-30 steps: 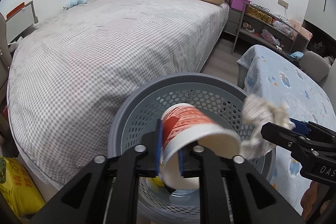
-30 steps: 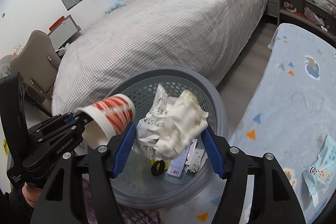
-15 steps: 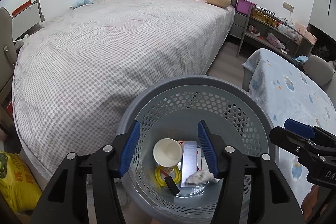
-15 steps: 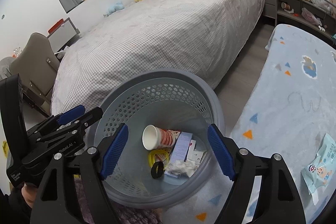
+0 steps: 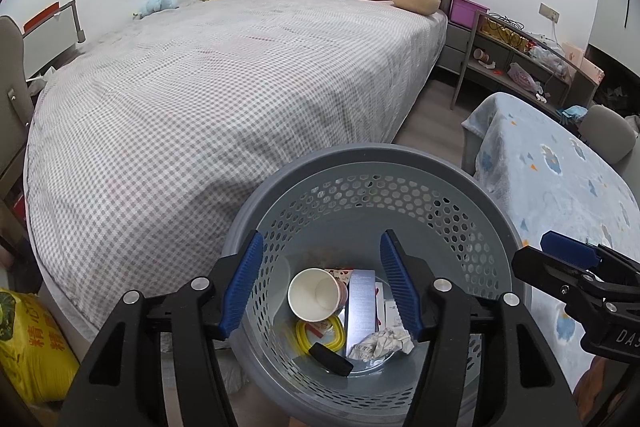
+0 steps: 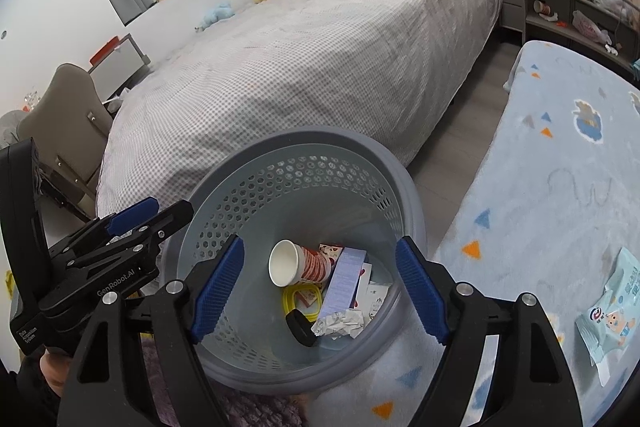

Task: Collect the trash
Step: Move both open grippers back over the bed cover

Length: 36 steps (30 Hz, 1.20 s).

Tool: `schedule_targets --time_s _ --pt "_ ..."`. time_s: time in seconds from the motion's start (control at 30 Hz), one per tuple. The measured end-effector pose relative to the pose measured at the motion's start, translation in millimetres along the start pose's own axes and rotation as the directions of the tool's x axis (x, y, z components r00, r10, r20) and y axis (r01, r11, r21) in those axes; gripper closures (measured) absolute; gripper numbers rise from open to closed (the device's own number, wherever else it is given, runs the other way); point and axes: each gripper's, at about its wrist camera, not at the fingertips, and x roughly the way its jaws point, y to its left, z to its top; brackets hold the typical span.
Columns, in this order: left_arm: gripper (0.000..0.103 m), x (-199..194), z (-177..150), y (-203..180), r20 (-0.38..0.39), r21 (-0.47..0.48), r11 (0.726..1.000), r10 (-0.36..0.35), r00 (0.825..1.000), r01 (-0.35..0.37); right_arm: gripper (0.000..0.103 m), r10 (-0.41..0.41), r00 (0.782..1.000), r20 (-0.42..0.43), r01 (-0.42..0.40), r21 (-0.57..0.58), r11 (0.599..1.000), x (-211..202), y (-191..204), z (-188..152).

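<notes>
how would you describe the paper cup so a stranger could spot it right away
Beside the checked bed stands a grey perforated basket. At its bottom the paper cup lies on its side, the only round, open-mouthed item there, white inside with red print outside.

Both wrist views, down into basket

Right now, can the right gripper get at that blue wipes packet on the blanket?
Probably yes. The right gripper is open and empty over the basket, and the wipes packet lies uncovered on the blanket to its right.
</notes>
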Motion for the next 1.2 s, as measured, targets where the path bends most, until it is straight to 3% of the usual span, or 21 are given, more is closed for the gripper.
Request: schedule_targets --time_s 0.47,0.8,0.97,1.2 --pt "0.038 -5.6 -1.9 -4.0 0.014 0.006 1.0 0.001 1.0 -0.001 0.019 -0.027 1.0 0.009 0.027 0.048 0.999 -15.4 -14.9 -13.0" --pt "0.037 -16.7 -9.3 -37.4 0.024 0.123 0.992 -0.036 0.999 0.032 0.014 -0.111 0.994 0.011 0.109 0.102 0.989 -54.1 -49.3 -47.0" --pt "0.037 -21.9 -18.4 -67.8 -0.002 0.168 0.982 -0.091 0.996 0.091 0.012 -0.171 0.985 0.024 0.165 0.161 0.973 -85.8 -81.5 -66.1" --pt "0.037 -34.5 -29.4 -134.1 -0.034 0.227 0.948 -0.222 0.975 0.223 0.012 -0.265 0.963 0.044 0.244 0.267 0.932 -129.7 -134.5 -92.0"
